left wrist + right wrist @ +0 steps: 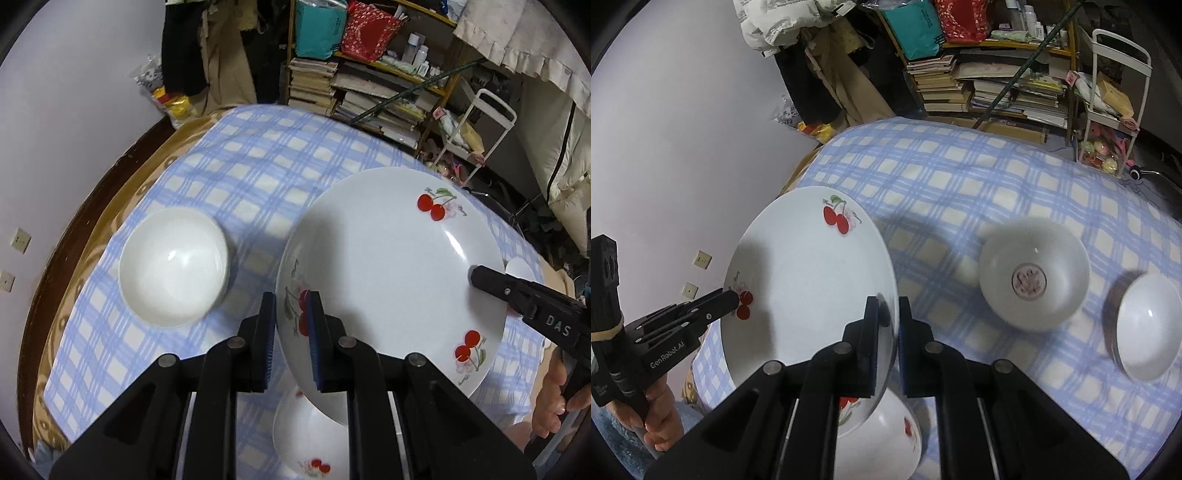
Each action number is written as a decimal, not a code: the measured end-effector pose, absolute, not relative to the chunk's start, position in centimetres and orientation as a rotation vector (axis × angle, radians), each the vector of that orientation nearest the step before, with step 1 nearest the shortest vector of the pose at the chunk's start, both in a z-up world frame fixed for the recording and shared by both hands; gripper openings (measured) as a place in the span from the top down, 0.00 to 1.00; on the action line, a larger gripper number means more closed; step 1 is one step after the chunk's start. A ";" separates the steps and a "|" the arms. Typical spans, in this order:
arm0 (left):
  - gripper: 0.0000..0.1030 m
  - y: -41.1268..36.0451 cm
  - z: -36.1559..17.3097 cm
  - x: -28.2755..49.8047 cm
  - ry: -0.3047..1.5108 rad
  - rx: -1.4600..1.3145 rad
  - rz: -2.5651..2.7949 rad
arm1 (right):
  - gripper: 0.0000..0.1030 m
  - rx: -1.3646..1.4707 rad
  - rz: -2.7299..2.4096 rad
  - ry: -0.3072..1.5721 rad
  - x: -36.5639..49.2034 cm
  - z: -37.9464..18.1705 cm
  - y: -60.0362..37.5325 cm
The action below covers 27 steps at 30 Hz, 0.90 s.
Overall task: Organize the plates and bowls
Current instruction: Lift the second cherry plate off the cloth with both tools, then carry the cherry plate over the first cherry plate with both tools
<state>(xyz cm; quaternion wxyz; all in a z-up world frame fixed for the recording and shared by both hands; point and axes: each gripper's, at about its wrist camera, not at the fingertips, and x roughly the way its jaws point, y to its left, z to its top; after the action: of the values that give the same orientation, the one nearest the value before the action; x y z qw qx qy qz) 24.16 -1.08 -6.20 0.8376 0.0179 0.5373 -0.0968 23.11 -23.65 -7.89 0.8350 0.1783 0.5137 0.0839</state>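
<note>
A white cherry plate [388, 273] [809, 288] is held in the air above the checked table, tilted. My left gripper [291, 314] is shut on its left rim; it shows from the right wrist view [733, 300]. My right gripper [888, 325] is shut on its right rim; it shows in the left wrist view [474, 275]. A second cherry plate [314, 446] [886, 439] lies on the table under the held one. A plain white bowl [173, 266] stands at the left. A bowl with a pink mark inside [1034, 273] and another white bowl [1148, 328] stand at the right.
The table has a blue checked cloth [240, 166] [960, 177] and a brown rim [74, 236]. Behind it stand a shelf of books [369, 85] [990, 88] and a white rack [1115, 92]. A pale wall [74, 92] is at the left.
</note>
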 end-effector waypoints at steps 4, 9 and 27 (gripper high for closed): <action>0.85 -0.8 -6.7 21.6 1.164 0.038 -0.196 | 0.90 0.374 0.185 1.087 20.8 -7.5 -23.2; 0.85 -0.5 -7.7 18.7 1.184 0.029 -0.188 | 0.90 0.347 0.191 1.080 18.4 -7.0 -22.6; 0.85 2.4 -13.5 13.0 1.331 0.013 -0.086 | 0.92 0.284 0.217 1.168 12.7 -11.4 -18.4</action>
<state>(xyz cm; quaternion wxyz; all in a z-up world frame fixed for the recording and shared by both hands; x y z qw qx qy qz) 12.99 2.37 -13.47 0.7858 0.0062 0.6172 -0.0399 12.71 -18.42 -11.40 0.8192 0.1332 0.5484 0.1020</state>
